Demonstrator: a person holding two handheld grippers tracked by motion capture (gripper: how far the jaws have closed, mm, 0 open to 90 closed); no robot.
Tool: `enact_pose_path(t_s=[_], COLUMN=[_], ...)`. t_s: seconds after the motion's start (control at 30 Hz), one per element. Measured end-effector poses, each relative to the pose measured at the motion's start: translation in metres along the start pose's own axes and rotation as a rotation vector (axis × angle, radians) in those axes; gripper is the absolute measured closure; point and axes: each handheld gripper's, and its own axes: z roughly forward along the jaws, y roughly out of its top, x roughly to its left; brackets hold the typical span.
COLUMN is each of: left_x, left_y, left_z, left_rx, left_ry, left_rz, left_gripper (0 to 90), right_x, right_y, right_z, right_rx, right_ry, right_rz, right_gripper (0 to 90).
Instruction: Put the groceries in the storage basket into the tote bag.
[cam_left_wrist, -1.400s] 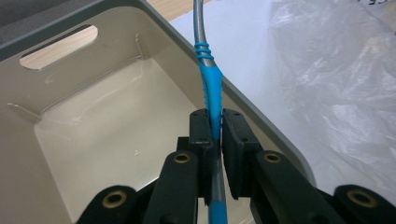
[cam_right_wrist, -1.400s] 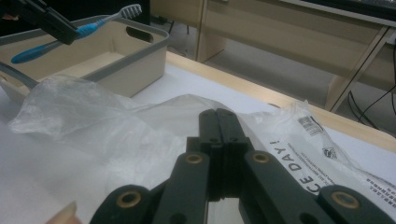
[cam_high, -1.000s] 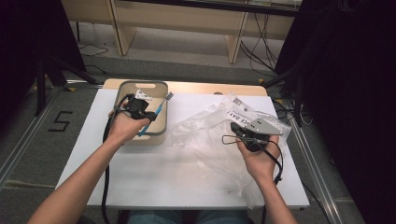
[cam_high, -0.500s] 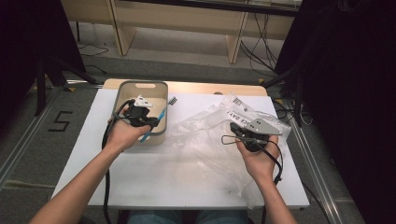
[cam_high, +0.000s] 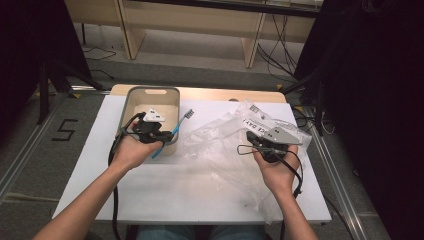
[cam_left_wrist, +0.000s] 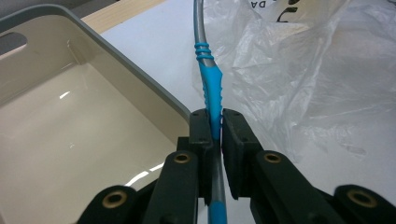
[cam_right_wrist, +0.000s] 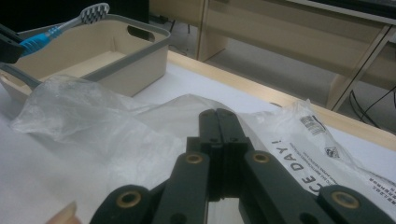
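Observation:
A blue and grey toothbrush (cam_high: 173, 131) is pinched by its handle in my left gripper (cam_high: 162, 136), over the near right rim of the beige bin (cam_high: 150, 90). Its bristle head points to the far right, past the bin's wall. In the left gripper view the pads close on the blue grip of the toothbrush (cam_left_wrist: 210, 88), at the left gripper (cam_left_wrist: 215, 116). My right gripper (cam_high: 251, 137) is shut and rests on a crumpled clear plastic bag (cam_high: 215, 145). Its jaws are pressed together at the right gripper (cam_right_wrist: 218, 114), and I cannot tell whether film is caught between them.
The bin (cam_left_wrist: 140, 77) looks empty inside. The plastic bag (cam_right_wrist: 93, 121) spreads over the table's right half, with printed lettering at its far end. The white table top (cam_high: 165, 185) sits on a wooden board; shelving legs and cables stand beyond it.
My left hand has drifted a little toward the near right with the toothbrush still gripped. The right hand and the bag have stayed put.

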Motion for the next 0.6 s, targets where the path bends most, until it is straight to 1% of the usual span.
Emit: enact_pose_path(t_s=[0.13,0.2,0.33,0.37,0.43,0.47,0.6], left_x=[-0.003,-0.005,-0.008,-0.009,-0.011,-0.011,-0.015], left_y=[-0.001,-0.002,-0.004,-0.005,-0.006,-0.006,-0.008], left_z=[-0.001,-0.003,-0.005,-0.006,-0.007,-0.008,-0.01], left_rx=[-0.002,-0.002,-0.009,-0.004,-0.011,-0.008,-0.022], left_ry=[-0.004,-0.004,-0.009,-0.011,-0.015,-0.017,-0.016], left_rz=[0.0,0.01,0.015,0.019,0.016,0.023,0.023], left_gripper=[82.5,82.5,82.5,82.5,82.5,82.5,82.5], right_x=[0.0,0.0,0.0,0.0,0.0,0.0,0.0], right_y=[0.0,0.0,0.0,0.0,0.0,0.0,0.0], right_z=[0.0,0.0,0.0,0.0,0.0,0.0,0.0], right_rx=[0.0,0.0,0.001,0.001,0.001,0.0,0.001], right_ry=[0.0,0.0,0.0,0.0,0.0,0.0,0.001], right_rz=[-0.001,0.0,-0.001,-0.002,-0.001,-0.001,-0.001], right_gripper=[90.0,90.0,90.0,90.0,90.0,90.0,90.0])
